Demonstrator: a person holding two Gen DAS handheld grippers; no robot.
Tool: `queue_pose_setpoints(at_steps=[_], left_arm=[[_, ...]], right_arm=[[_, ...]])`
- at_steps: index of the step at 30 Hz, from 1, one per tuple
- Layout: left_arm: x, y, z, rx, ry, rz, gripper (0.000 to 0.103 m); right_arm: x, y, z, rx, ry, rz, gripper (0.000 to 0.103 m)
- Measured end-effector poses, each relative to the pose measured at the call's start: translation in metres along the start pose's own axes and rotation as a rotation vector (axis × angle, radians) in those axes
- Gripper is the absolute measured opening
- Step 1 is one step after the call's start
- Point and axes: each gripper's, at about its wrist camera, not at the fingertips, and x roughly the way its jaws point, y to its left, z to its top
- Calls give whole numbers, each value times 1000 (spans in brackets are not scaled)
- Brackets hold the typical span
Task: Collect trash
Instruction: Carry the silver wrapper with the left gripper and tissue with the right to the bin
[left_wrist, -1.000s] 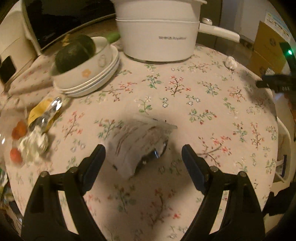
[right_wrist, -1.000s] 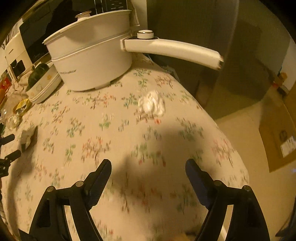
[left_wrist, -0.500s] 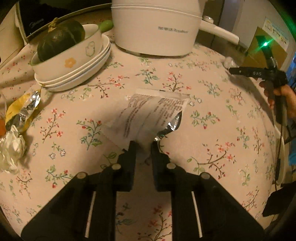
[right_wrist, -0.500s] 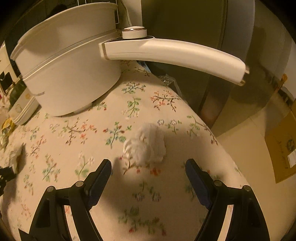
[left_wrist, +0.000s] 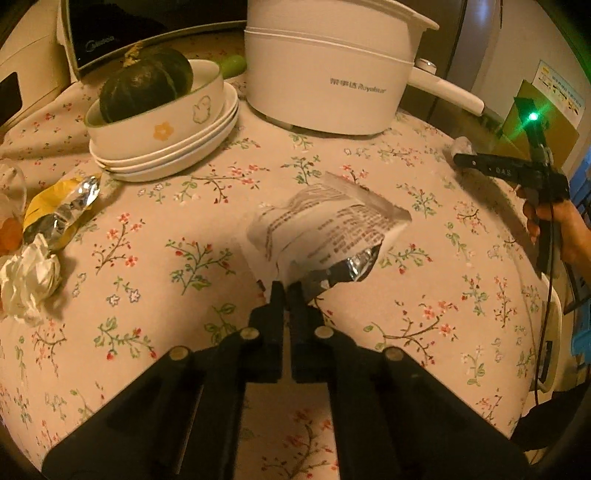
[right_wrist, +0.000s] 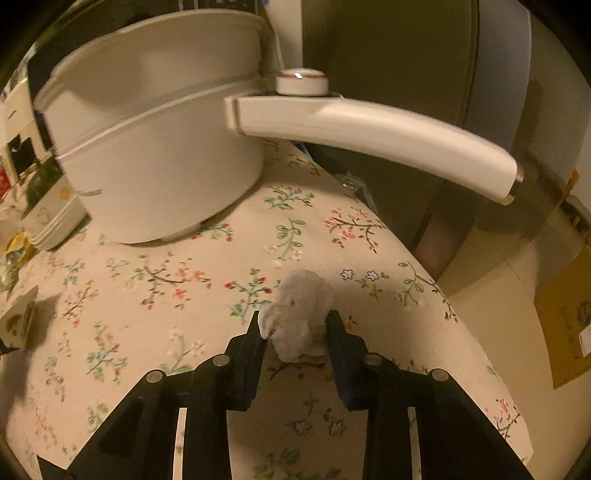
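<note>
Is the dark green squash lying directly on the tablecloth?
No, the squash sits inside the white bowl stacked on plates.

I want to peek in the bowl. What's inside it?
A dark green squash sits inside the flower-patterned bowl, poking above the rim. Whatever lies beneath the squash is hidden by it and the bowl's wall.

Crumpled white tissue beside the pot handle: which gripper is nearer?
Right. The right gripper has the crumpled white tissue between its fingers; the left gripper is across the table, pinching the printed foil packet.

Left gripper (left_wrist: 286, 295) jaws clamped, right gripper (right_wrist: 295, 328) jaws just closing, both angled downward
</note>
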Motion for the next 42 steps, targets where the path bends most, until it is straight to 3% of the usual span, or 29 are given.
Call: queue_pose_setpoints(at_steps=[12, 27, 42], left_arm=[[-48, -31, -14, -56, -31, 14, 3], [-114, -104, -53, -36, -65, -61, 3], [-113, -198, -78, 64, -15, -172, 3]], right_arm=[[-79, 9, -29, -39, -6, 20, 33], [-178, 23, -95, -99, -8, 34, 33], [-235, 4, -150, -83, 56, 35, 33]])
